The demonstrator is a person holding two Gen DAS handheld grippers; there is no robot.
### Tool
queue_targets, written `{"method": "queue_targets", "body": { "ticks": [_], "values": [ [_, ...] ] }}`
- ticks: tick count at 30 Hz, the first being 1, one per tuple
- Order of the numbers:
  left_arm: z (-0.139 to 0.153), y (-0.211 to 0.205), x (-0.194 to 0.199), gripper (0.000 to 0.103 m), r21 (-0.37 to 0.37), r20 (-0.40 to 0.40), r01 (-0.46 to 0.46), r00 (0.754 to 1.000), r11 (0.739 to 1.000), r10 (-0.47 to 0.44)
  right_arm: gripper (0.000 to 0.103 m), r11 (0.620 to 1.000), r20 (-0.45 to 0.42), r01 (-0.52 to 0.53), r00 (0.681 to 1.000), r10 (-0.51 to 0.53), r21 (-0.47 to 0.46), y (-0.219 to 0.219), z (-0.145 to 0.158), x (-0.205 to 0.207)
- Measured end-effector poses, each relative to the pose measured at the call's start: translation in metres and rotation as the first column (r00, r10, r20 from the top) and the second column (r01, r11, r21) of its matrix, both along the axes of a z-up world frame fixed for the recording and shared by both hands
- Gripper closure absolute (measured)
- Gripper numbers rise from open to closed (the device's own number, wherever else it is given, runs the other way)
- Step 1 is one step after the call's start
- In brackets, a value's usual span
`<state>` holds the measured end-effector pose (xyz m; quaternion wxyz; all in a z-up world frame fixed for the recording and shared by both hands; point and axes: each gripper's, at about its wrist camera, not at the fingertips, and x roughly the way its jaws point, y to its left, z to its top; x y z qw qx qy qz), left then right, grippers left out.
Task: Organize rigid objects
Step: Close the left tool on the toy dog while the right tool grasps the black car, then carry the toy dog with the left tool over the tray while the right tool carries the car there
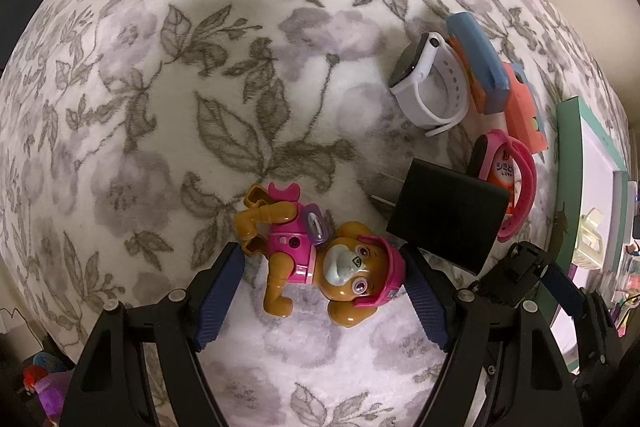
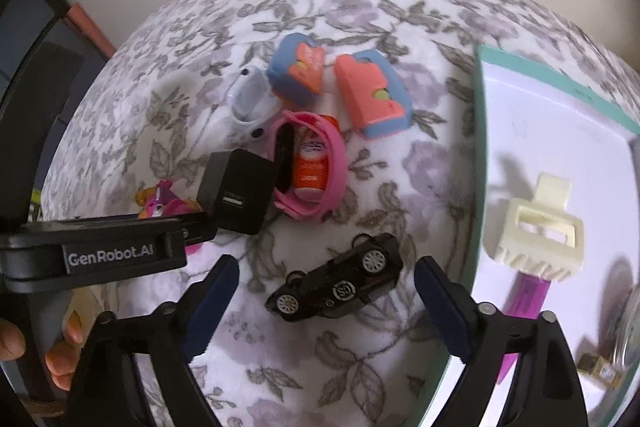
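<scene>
My left fingers (image 1: 320, 291) are released, w/ the pup toy (image 1: 320, 267) lying between them on the floral blanket (image 1: 160, 87), pads not pressing it. My right fingers (image 2: 326, 303) are released too, around the black toy car (image 2: 340, 283), which lies on its side, near the black charger (image 2: 236, 191) & pink band (image 2: 316, 167).

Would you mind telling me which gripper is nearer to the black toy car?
Right. The right gripper is open with the black toy car lying between its fingers, untouched. The left gripper straddles the toy dog, farther off.

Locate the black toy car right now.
In the right wrist view, the toy car lies on the blanket between the open right gripper fingers, below the charger.
</scene>
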<state>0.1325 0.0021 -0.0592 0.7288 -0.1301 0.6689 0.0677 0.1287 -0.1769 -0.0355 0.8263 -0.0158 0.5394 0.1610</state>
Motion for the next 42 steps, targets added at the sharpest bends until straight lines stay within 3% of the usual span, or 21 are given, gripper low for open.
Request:
{"method": "queue_targets", "body": {
  "ticks": [9, 15, 21, 24, 34, 42],
  "values": [
    [-0.001, 0.002, 0.001, 0.023, 0.003, -0.005, -0.006, 1.0, 1.0, 0.006, 0.011, 0.992, 0.02, -0.105, 0.994, 0.107, -0.064, 0.013, -0.011, -0.002],
    [-0.002, 0.001, 0.003, 0.023, 0.003, -0.006, -0.014, 1.0, 1.0, 0.014, 0.011, 0.972, 0.041, -0.16, 0.985, 0.17, -0.173, 0.025, -0.021, -0.007],
    [-0.002, 0.0, 0.002, 0.023, 0.008, -0.005, -0.016, 1.0, 1.0, 0.016, 0.018, 0.961, 0.048, -0.17, 0.982, 0.185, -0.219, 0.03, -0.024, -0.011],
    [-0.002, 0.001, 0.002, 0.023, 0.009, -0.005, -0.014, 1.0, 1.0, 0.015, 0.026, 0.963, 0.052, -0.167, 0.982, 0.182, -0.211, 0.023, -0.022, -0.016],
    [0.004, -0.002, 0.001, 0.023, 0.02, 0.003, -0.018, 1.0, 1.0, 0.017, 0.026, 0.976, 0.067, -0.128, 0.988, 0.142, -0.179, 0.005, -0.005, -0.011],
    [0.044, 0.009, -0.004, 0.023, 0.025, 0.108, -0.049, 0.993, 0.998, 0.046, 0.026, 0.996, 0.133, -0.043, 0.99, 0.054, -0.081, -0.028, 0.035, -0.004]
  ]
}}
